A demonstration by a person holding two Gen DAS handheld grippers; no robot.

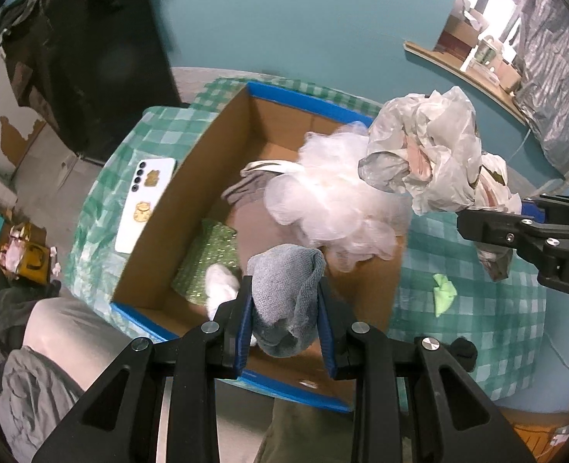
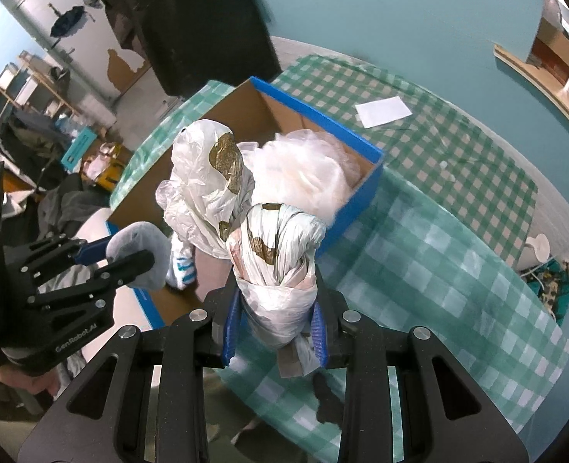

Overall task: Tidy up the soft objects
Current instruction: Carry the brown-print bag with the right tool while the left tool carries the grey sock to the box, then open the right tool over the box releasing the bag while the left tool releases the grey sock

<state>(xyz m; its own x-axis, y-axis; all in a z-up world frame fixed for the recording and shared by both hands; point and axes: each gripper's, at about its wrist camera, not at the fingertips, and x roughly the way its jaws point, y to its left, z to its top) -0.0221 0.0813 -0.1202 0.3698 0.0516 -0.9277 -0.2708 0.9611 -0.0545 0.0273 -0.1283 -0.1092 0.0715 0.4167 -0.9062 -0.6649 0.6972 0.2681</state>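
Here we are clamping the left fingers (image 1: 284, 301) on the grey cloth (image 1: 284, 293) and the right fingers (image 2: 275, 320) on the plastic bag (image 2: 276, 266), lowering both over the box (image 1: 192, 208) ahead before parting them.

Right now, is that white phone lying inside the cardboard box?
No, the white phone lies on the checked tablecloth outside the cardboard box's wall.

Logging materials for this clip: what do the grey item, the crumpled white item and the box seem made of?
Grey cloth: looks like terry or microfibre, with a matte looped pile. Crumpled bag: thin plastic film, semi-glossy, sharply creased and knotted. Box: probably corrugated cardboard, raw brown inside, blue outside.
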